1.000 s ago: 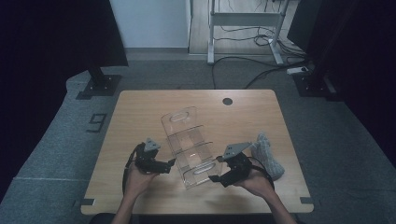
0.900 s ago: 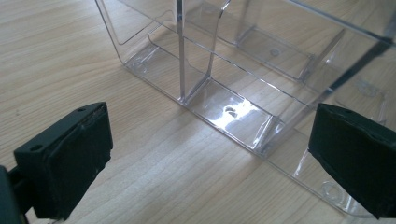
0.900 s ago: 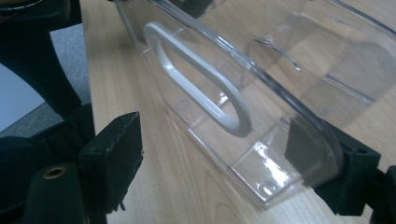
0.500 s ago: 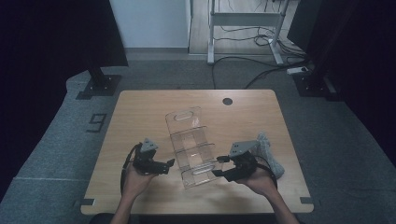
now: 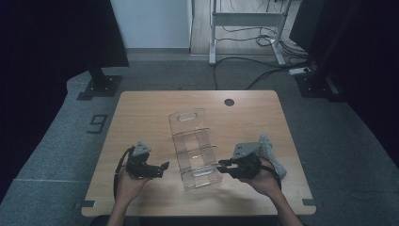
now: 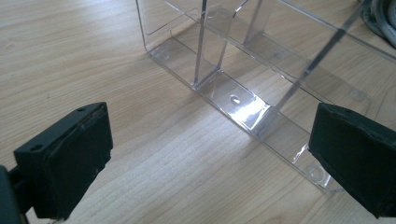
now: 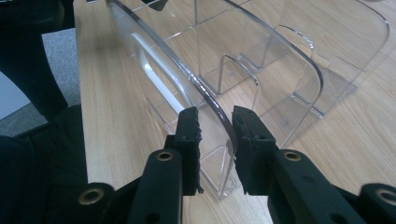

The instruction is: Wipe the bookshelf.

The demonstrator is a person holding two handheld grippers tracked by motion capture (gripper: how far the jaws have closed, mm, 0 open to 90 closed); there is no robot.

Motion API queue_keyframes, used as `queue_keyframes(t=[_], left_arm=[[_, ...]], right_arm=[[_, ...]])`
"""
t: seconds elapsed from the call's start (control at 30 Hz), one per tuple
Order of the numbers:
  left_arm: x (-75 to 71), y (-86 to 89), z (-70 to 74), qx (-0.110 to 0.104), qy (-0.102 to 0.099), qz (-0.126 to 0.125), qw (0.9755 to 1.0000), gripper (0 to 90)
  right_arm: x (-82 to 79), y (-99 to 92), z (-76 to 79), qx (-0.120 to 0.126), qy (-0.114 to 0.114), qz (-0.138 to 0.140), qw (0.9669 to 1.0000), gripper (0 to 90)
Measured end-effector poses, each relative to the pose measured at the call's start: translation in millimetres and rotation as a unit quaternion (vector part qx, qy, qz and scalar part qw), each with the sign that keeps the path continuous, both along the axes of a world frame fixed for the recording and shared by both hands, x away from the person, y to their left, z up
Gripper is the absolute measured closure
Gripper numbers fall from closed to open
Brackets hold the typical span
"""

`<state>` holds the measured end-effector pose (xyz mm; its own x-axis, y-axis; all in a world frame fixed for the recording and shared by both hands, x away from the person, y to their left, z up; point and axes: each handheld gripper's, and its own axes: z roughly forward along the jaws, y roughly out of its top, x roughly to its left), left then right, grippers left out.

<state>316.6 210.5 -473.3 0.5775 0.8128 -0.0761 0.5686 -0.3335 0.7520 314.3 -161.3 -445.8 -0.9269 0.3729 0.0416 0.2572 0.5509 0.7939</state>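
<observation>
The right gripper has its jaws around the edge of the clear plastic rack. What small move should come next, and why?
Probably finish closing the right gripper. Its jaws have just been closing and stand on either side of the clear rack's curved wall, but a gap on each side shows the pads do not yet press it. The left gripper is open beside the rack, so nothing grips the rack yet.
</observation>
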Motion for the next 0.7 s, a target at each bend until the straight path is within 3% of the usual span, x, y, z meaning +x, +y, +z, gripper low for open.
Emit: queue_keyframes(t=[0.37,0.7], left_arm=[[-2.3,3.3,1.3,0.001,-0.001,0.003,1.0,0.0],[-4.4,3.1,4.0,-0.001,-0.005,0.004,1.0,0.0]], right_arm=[[-0.8,12.0,0.4,-0.005,-0.002,-0.004,1.0,76.6],[3.1,17.0,-0.1,-0.006,-0.009,-0.032,0.9994,79.1]])
